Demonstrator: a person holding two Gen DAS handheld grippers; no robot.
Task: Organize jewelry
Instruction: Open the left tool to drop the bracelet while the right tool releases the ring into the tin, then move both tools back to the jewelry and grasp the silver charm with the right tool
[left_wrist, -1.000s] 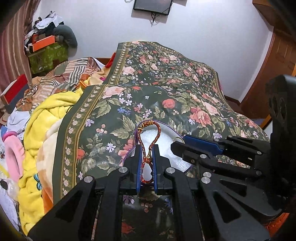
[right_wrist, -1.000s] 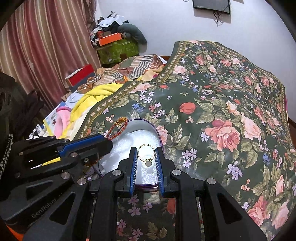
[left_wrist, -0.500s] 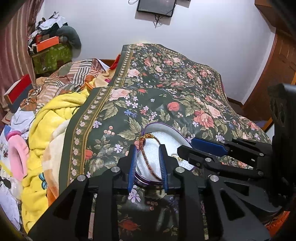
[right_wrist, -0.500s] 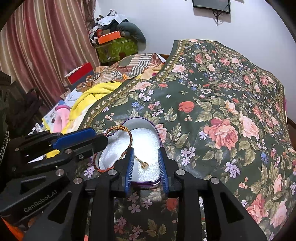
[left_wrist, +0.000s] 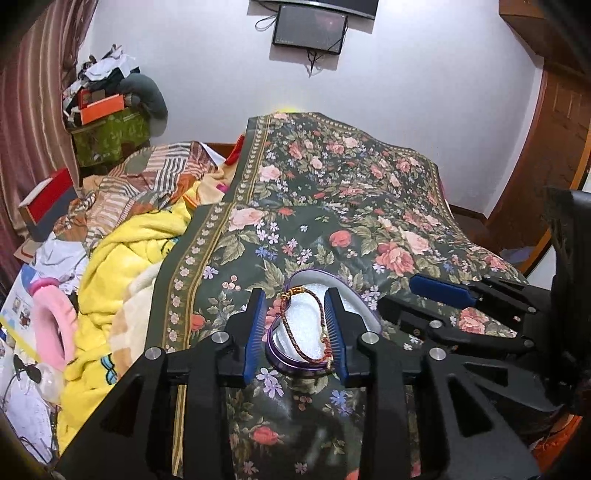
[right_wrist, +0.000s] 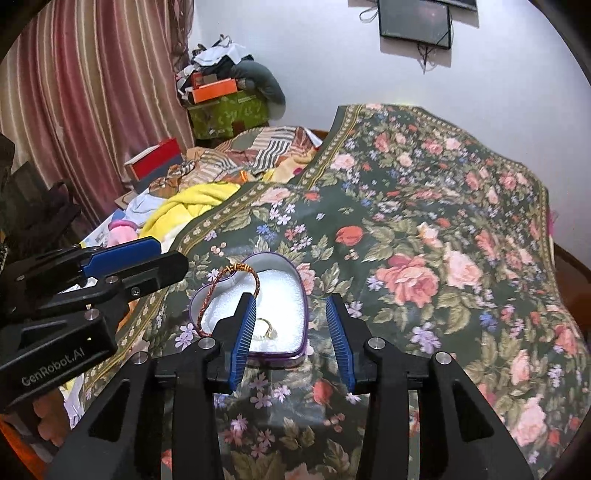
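Note:
A purple heart-shaped box (right_wrist: 303, 325) with white lining lies on the floral bedspread (right_wrist: 424, 229). A red and gold braided bracelet (right_wrist: 229, 275) is draped over its left rim. A small gold ring (right_wrist: 265, 328) rests on the lining. In the left wrist view the box (left_wrist: 280, 360) and the bracelet (left_wrist: 295, 332) lie between the fingers of my left gripper (left_wrist: 295, 325), which is open and holds nothing. My right gripper (right_wrist: 290, 334) is open just in front of the box, holding nothing. The other gripper's blue pads (left_wrist: 439, 290) (right_wrist: 123, 251) show at each view's side.
A heap of yellow blanket (left_wrist: 122, 266), striped cloth (left_wrist: 155, 173) and a pink item (left_wrist: 55, 321) lies left of the bedspread. Boxes and clothes (right_wrist: 225, 103) are piled by the curtain (right_wrist: 92, 92). A wooden door (left_wrist: 546, 147) stands at the right.
Both grippers have opened wide and drawn back. The bracelet left the left gripper and now lies over the box rim. The ring left the right gripper and now lies in the box.

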